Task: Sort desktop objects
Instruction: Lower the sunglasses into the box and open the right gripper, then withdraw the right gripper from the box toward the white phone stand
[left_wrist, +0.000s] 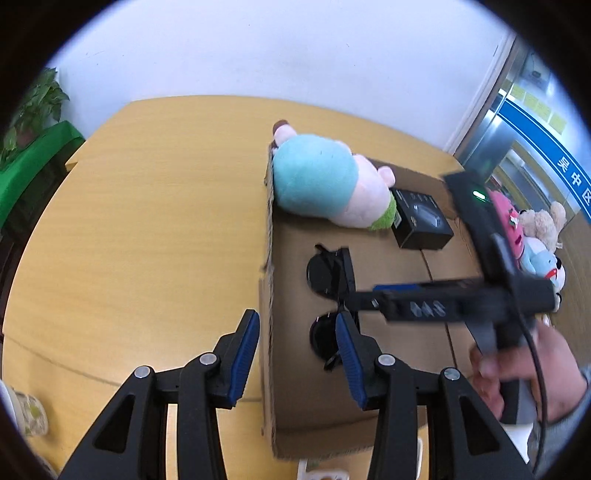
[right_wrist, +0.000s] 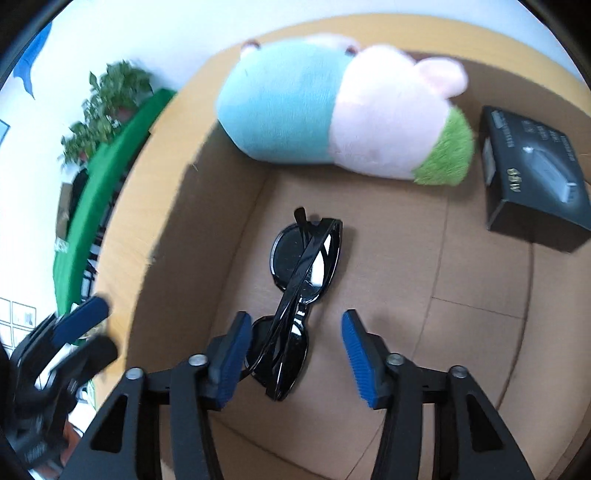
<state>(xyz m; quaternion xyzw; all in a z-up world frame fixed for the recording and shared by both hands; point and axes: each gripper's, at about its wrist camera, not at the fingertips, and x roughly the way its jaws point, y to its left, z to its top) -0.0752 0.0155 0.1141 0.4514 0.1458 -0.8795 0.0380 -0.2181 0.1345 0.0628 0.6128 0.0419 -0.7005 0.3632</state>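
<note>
Right wrist: both grippers' fingers (right_wrist: 356, 347) apart; sunglasses (right_wrist: 299, 295) between plush toy (right_wrist: 332, 110), black box (right_wrist: 532, 173) beyond.

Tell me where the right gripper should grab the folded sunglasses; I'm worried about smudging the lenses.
Probably the bridge of the sunglasses, coming down from above. They lie folded in the cardboard box, the bridge narrowest, the arms crossing it. The right gripper is open, its blue pads either side of the near lens, so it would need to move forward.
</note>
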